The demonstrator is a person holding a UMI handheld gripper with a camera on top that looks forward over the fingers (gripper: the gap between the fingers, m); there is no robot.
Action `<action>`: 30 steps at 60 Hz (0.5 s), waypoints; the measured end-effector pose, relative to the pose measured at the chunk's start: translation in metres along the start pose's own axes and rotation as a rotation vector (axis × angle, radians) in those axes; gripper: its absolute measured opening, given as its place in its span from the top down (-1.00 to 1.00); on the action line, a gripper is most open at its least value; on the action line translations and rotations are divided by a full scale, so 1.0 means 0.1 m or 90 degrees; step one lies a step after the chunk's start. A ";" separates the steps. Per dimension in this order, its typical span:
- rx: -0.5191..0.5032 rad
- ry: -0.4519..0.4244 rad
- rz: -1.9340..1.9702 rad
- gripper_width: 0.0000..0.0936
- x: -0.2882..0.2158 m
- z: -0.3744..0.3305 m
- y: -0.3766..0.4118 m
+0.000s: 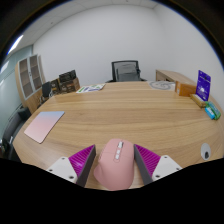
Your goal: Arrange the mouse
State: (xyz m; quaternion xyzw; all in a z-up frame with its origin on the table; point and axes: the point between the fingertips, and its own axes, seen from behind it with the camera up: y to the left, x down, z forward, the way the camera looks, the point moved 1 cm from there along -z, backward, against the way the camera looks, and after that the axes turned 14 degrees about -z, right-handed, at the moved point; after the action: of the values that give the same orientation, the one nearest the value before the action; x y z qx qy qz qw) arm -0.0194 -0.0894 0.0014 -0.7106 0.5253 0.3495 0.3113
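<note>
- Far left: a shelf unit (30,75) against the wall, with a dark chair (67,80) just beyond the table's far edge.
- On the left part of the wooden table (120,115): a flat pink mat (43,126), well apart from the gripper.
- Near the far edge, left of centre: some pale papers (91,88), too small to read.
- Centre, closest to the camera: the pink mouse (113,163) between the two fingers of the gripper (113,160), apparently just over the table's near edge.
- Fingers spread about as wide as the mouse, purple pads (81,160) close against its sides; firm pinch or bare contact not certain, though looks held.
- Behind, at the table's far side: a black office chair (126,70).
- Right: a purple sign (203,85) standing near a small teal item (211,112), and a small white round thing (205,152) near the right edge.
- Risk, as a judgement: smooth rounded shell could slip out of a light grip if swung quickly.
- Risk: release too near the edge could tip the mouse off the table.
</note>
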 end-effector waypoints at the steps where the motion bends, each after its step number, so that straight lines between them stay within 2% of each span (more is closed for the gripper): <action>1: 0.003 0.000 -0.001 -0.66 0.00 0.00 -0.01; 3: 0.012 0.000 -0.003 -0.64 0.01 0.01 -0.04; 4: 0.019 0.002 -0.004 -0.53 0.01 0.02 -0.06; 5: 0.026 0.003 -0.006 -0.26 0.03 0.02 -0.08; 12: 0.037 -0.003 -0.002 -0.04 0.06 -0.02 -0.11; 18: 0.059 0.020 0.005 0.12 0.08 -0.02 -0.13; 22: 0.065 0.035 0.031 0.13 0.03 -0.06 -0.09; 30: 0.090 -0.031 0.038 0.13 -0.68 -0.22 0.24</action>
State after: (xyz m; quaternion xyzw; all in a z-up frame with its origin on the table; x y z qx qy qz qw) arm -0.0524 -0.0773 0.0681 -0.6622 0.5616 0.3380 0.3632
